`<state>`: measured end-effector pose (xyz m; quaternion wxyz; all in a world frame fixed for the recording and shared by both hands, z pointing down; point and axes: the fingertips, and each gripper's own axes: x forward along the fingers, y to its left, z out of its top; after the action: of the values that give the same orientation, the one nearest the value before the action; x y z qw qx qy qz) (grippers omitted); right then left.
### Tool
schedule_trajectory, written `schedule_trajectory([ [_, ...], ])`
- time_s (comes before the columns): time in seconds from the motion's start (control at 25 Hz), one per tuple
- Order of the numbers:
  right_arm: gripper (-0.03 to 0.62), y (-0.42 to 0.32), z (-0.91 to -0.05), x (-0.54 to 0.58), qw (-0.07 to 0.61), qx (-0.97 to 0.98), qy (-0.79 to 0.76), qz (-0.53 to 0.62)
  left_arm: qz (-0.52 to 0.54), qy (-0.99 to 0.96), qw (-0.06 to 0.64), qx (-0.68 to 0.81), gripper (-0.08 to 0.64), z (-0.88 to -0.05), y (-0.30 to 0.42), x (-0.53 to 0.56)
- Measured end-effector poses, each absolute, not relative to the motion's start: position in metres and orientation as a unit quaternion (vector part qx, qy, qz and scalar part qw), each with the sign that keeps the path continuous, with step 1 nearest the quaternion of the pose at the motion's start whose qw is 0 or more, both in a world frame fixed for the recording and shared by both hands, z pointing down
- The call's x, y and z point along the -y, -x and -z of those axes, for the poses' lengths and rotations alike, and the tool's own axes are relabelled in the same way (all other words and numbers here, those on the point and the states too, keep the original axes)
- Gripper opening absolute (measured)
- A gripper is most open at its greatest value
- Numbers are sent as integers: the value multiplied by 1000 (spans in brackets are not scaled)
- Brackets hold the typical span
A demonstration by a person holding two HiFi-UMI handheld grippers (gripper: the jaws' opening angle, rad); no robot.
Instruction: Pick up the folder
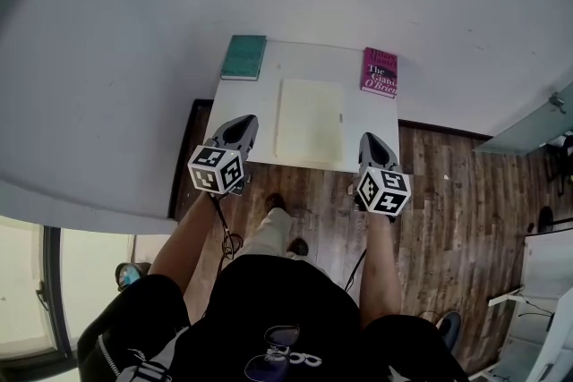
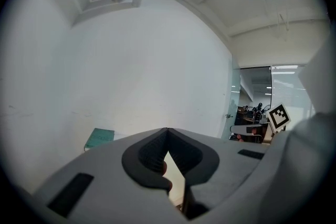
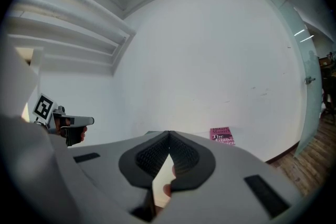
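The head view is taking in the whole layout: a cream folder (image 1: 310, 122) is lying flat in the middle of a white table (image 1: 355, 128), with a teal book (image 1: 243, 56) sitting at the far left corner and a pink book (image 1: 380, 72) at the far right corner, both apart from the folder. The left gripper (image 1: 246, 123) is hovering over the table's near left edge, and the right gripper (image 1: 371, 140) is doing the same at the near right edge, with the folder between them and neither touching it. Only the gripper views are revealing the fingers: the left gripper's (image 2: 167, 130) jaws are meeting at the tips with nothing clamped, and the right gripper's (image 3: 168, 133) jaws are likewise pressed together and empty. The left gripper view is catching the teal book (image 2: 100, 138) but not the pink one, while the right gripper view is catching the pink book (image 3: 222, 135) and the other gripper at its left.
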<state>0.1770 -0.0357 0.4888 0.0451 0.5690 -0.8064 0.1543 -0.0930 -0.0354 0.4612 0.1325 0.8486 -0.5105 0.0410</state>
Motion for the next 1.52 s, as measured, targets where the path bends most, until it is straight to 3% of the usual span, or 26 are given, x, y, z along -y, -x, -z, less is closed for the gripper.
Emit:
schedule_trajectory([
  [1.52,23,-166,-506,210,78,791,-583,-170,-38,-853,173,491,21,-486,103,220],
])
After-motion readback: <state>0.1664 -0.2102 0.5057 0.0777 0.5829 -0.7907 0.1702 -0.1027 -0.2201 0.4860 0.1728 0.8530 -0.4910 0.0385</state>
